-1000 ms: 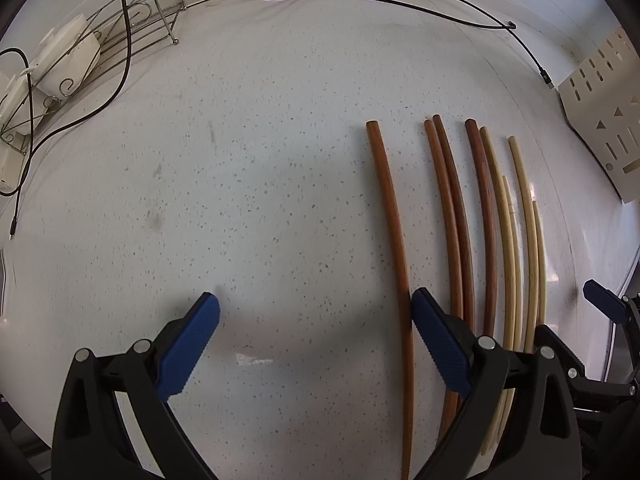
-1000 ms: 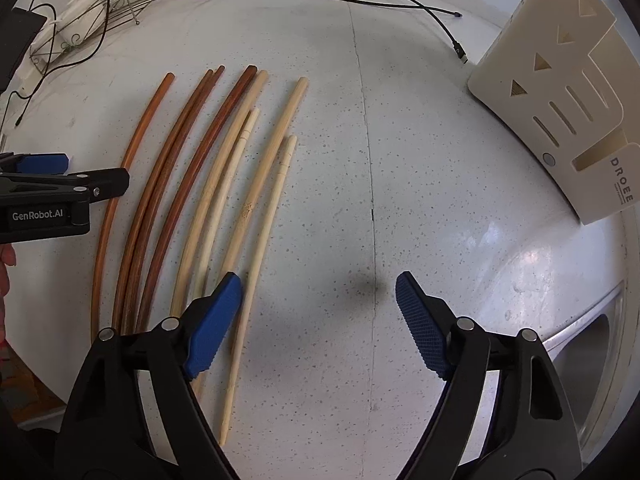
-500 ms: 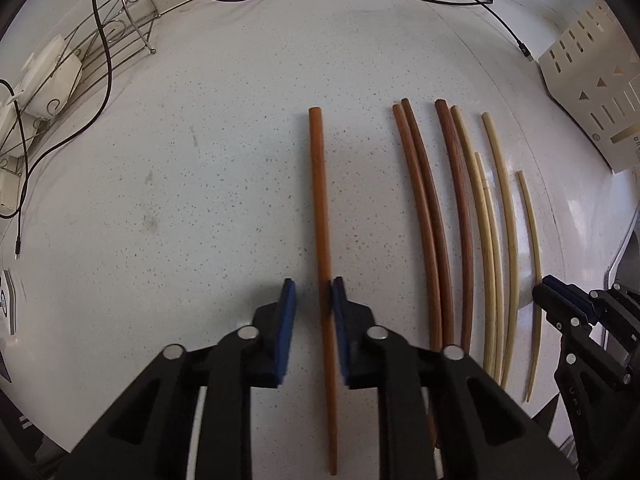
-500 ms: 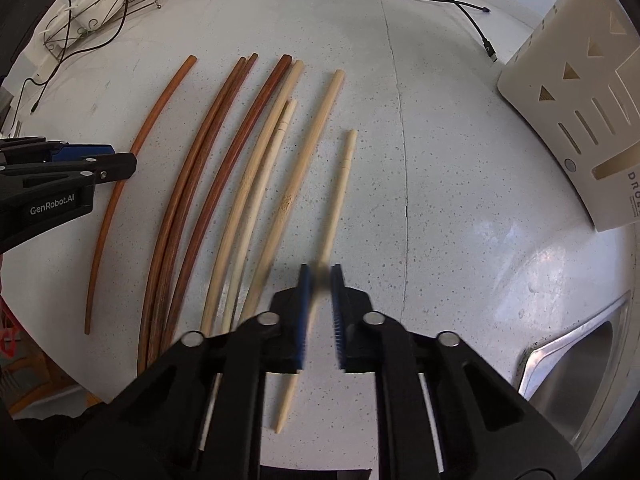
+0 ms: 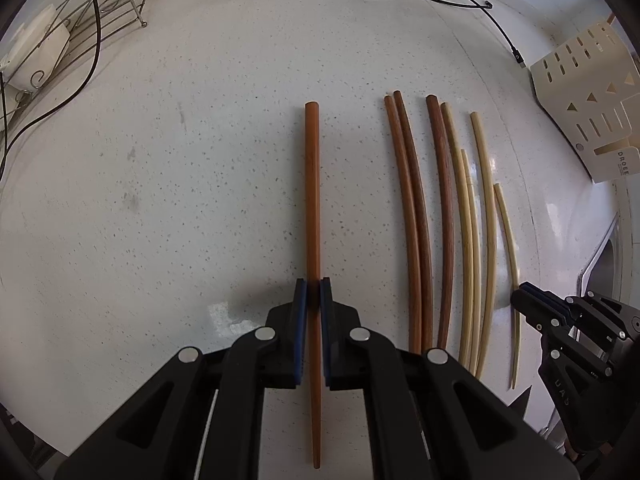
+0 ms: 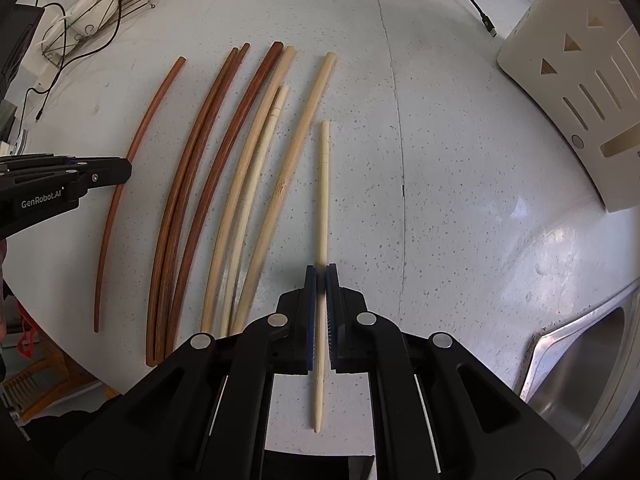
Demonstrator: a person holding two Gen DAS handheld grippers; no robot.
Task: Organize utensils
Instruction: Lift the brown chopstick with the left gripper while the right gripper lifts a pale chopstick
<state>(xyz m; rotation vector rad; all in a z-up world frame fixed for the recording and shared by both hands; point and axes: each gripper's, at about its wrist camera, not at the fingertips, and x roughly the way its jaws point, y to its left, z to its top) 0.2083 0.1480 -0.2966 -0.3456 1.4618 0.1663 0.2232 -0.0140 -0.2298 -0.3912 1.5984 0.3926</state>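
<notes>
chopsticks are being clamped singly: red-brown chopstick point(image 5: 312, 208) in left tool point(image 5: 313, 294), pale chopstick point(image 6: 322, 200) in right tool point(image 6: 321, 280), likely for sorting off the worktop point(image 5: 180, 200).

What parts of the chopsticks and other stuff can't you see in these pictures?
- Brown chopstick, left wrist view: a stretch is hidden between the left gripper fingers.
- Pale chopstick, right wrist view: the right gripper fingers cover part.
- Sink: cut off by the edge.
- Wire rack: contents too small.

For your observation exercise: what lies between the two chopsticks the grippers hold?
Six loose chopsticks, three dark brown and three pale bamboo, lie between them, clearest in the right wrist view.
</notes>
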